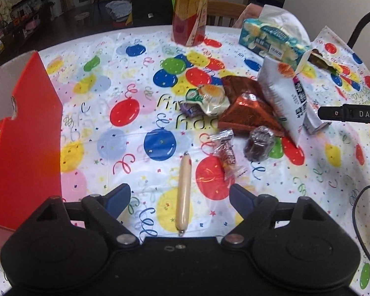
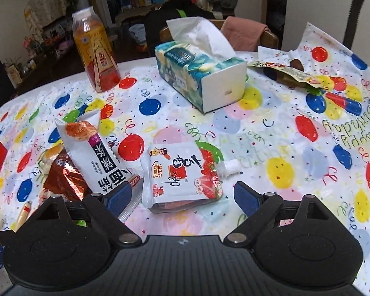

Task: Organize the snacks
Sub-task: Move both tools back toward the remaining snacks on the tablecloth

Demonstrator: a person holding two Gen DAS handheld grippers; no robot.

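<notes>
Balloon-print tablecloth (image 1: 135,79): left gripper (image 1: 180,197) wide open, empty, straddling sausage stick (image 1: 183,192) at lower centre; right gripper (image 2: 182,198) likewise over spouted pouch (image 2: 182,175); lower squarely, close mid-length, avoid rolling.

Balloon-patterned tablecloth (image 1: 135,93), red box (image 1: 29,128), orange bottle (image 2: 96,49)

The red box (image 1: 27,133) runs off the left edge — contents mostly hidden.
</notes>
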